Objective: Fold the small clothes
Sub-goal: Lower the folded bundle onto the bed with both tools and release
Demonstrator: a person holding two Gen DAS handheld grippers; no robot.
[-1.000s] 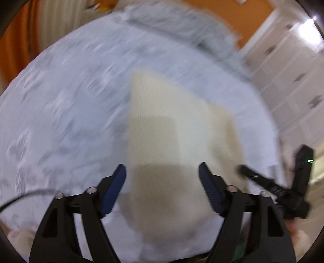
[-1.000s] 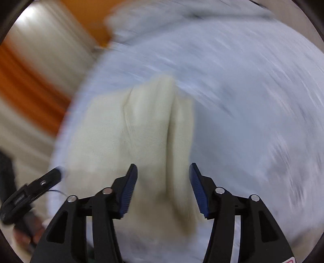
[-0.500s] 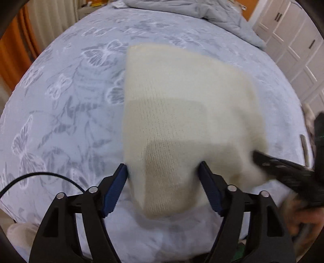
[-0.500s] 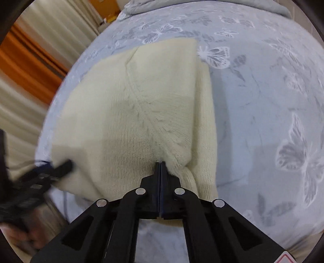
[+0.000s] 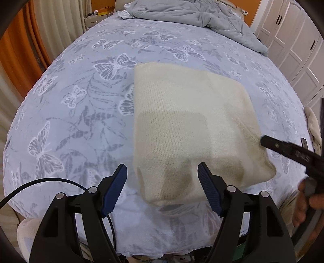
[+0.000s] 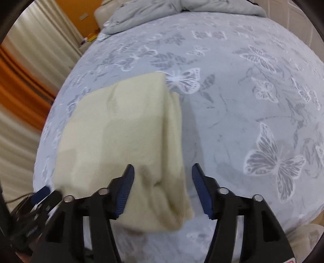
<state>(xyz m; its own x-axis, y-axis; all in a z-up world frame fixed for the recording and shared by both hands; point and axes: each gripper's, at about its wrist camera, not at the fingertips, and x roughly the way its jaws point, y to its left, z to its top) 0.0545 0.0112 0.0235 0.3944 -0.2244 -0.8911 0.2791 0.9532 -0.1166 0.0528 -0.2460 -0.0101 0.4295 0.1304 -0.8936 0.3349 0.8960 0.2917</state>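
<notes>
A cream knitted garment (image 5: 190, 129) lies folded on the blue butterfly-print bed (image 5: 85, 113). It also shows in the right wrist view (image 6: 129, 137). My left gripper (image 5: 162, 188) is open, its jaws standing on either side of the garment's near left corner. My right gripper (image 6: 163, 188) is open over the garment's near right corner, holding nothing. The right gripper also shows at the right edge of the left wrist view (image 5: 283, 149). The left gripper shows at the lower left of the right wrist view (image 6: 40, 198).
A rumpled grey duvet (image 5: 194, 16) lies at the head of the bed. White wardrobe doors (image 5: 299, 48) stand to the right. Orange and cream curtains (image 6: 24, 85) hang to the left. A black cable (image 5: 40, 182) trails by the left gripper.
My right gripper was shut on the garment's near edge half a second ago and is now open. The garment has dropped flat. The left gripper stayed open.
</notes>
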